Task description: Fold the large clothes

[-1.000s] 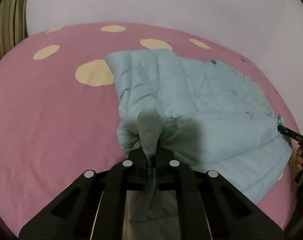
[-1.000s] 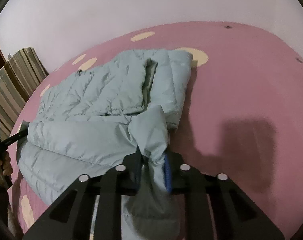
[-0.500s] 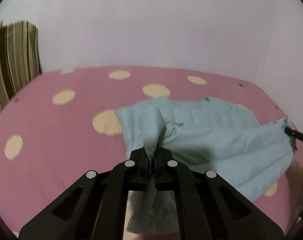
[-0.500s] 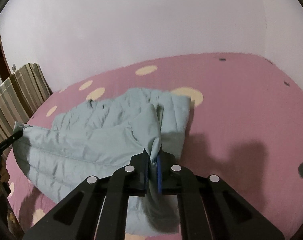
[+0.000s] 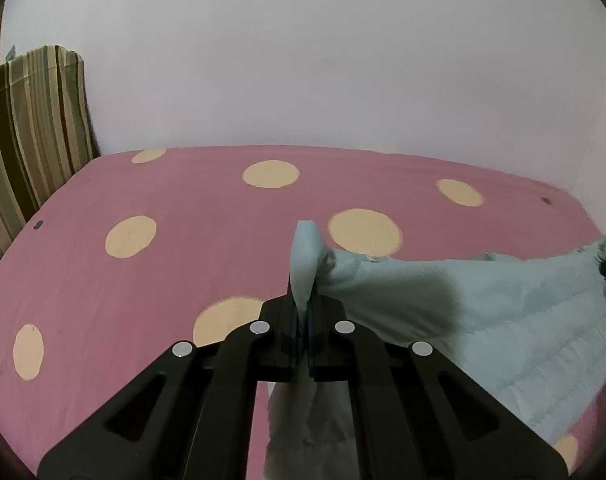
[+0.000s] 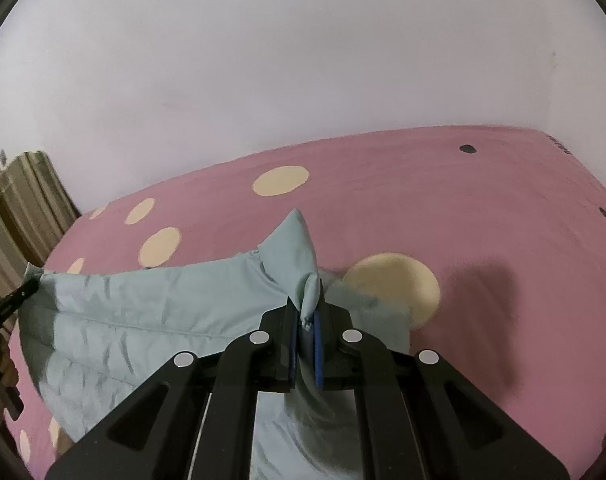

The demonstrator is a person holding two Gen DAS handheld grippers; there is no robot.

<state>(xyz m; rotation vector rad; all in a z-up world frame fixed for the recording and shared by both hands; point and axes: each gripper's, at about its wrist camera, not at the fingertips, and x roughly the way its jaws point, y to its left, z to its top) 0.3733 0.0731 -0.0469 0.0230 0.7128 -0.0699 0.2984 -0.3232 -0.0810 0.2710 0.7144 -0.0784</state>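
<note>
Both claws are pinching the pale blue quilted jacket [image 5: 483,312]: the left claw [image 5: 303,320] and right claw [image 6: 307,320] are each clamping a bunched corner, stretching it between them above the spotted pink bed [image 5: 143,280]. The grips look shallow, so a corner is likely slipping free, or the hanging part is dragging crooked.

Pink bed [image 5: 143,280] w/ cream dots; pale-blue jacket [image 5: 503,320] lower edge maybe touching it.
</note>
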